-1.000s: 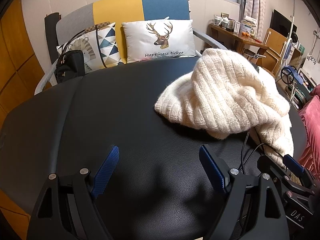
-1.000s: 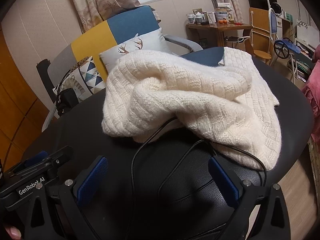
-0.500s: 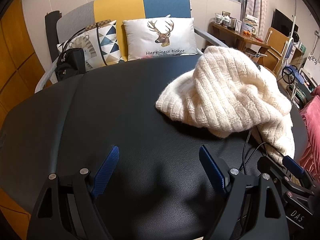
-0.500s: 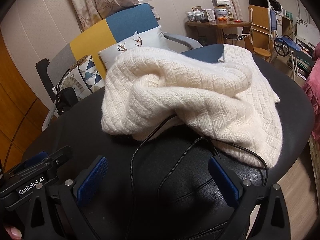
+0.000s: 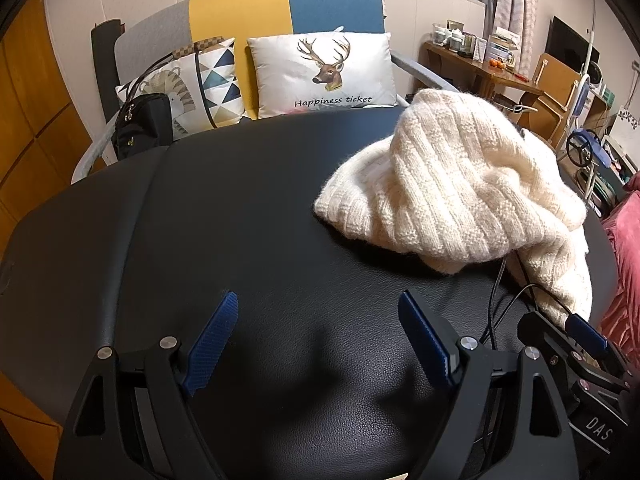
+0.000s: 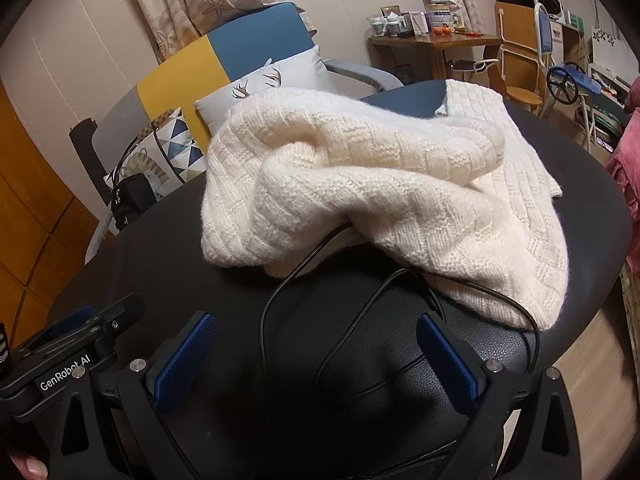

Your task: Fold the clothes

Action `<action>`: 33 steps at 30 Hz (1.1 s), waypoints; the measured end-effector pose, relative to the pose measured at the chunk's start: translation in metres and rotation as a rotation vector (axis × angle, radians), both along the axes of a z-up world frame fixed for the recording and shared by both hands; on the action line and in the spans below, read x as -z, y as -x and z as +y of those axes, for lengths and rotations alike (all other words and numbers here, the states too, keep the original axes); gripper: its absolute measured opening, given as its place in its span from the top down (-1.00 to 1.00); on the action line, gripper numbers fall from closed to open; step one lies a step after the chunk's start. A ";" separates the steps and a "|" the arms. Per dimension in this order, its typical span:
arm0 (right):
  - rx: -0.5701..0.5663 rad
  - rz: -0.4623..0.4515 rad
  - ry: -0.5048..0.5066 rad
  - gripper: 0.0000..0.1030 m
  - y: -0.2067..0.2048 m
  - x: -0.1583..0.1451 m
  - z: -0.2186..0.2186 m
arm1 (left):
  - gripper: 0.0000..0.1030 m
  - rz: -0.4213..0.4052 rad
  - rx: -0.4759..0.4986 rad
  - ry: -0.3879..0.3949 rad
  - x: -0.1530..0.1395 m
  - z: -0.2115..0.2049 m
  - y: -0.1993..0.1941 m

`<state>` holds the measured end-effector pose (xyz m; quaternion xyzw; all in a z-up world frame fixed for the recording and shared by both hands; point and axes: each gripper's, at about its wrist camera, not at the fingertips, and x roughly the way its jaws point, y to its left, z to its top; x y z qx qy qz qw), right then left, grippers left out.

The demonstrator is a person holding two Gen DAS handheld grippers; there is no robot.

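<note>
A cream knitted sweater (image 5: 460, 192) lies crumpled in a heap on the right half of a black leather table (image 5: 248, 216). In the right wrist view the sweater (image 6: 380, 184) fills the middle, a little beyond my fingers. My left gripper (image 5: 318, 312) stands open over bare table, left of and nearer than the heap, nothing between its blue pads. My right gripper (image 6: 316, 334) is open too, just short of the sweater's near edge. The right gripper's body also shows at the lower right of the left wrist view.
A black cable (image 6: 280, 292) runs from under the sweater across the table between my right fingers. Behind the table is a sofa with a deer cushion (image 5: 320, 72) and a black bag (image 5: 140, 128). A wooden desk (image 6: 436, 40) and chairs stand at the right.
</note>
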<state>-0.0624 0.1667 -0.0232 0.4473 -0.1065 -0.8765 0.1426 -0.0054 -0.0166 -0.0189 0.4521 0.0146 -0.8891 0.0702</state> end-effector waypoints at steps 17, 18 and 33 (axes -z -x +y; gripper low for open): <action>0.008 -0.019 -0.001 -1.00 0.004 0.002 0.002 | -0.66 -0.015 -0.006 0.004 0.002 0.002 0.003; 0.011 -0.018 -0.001 -1.00 0.004 0.002 0.003 | -0.66 -0.016 -0.005 0.005 0.002 0.002 0.004; 0.095 0.021 0.017 -1.00 0.029 -0.018 0.067 | -0.66 0.010 0.086 0.116 -0.010 0.051 0.045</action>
